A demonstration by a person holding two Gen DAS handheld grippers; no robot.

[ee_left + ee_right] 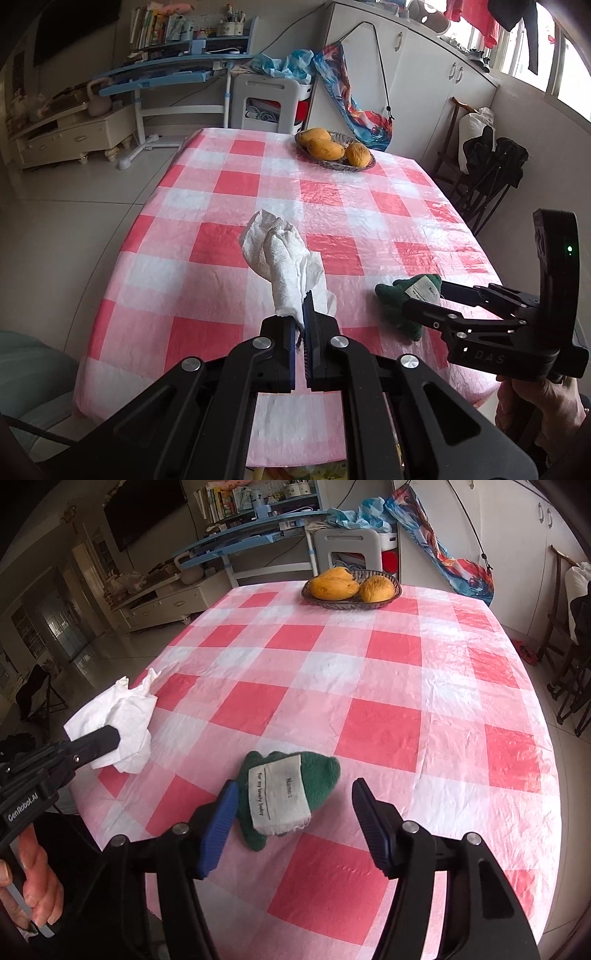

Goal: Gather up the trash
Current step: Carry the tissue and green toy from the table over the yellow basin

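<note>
My left gripper [302, 306] is shut on a crumpled white paper towel [280, 254] and holds it above the red-and-white checked table [229, 184]. The towel also shows at the left of the right wrist view [122, 716], with the left gripper [107, 738] on it. A small green knitted item with a white label [284, 797] lies on the table. My right gripper [291, 801] is open, its jaws on either side of the green item. In the left wrist view the right gripper [410, 306] sits around the green item [402, 302].
A woven basket [360, 164] with mangoes [325, 147] stands at the table's far side; it also shows in the right wrist view [351, 603]. A grey stool [266, 99], a blue desk and white cabinets stand beyond. Dark folding chairs [491, 173] stand at the right.
</note>
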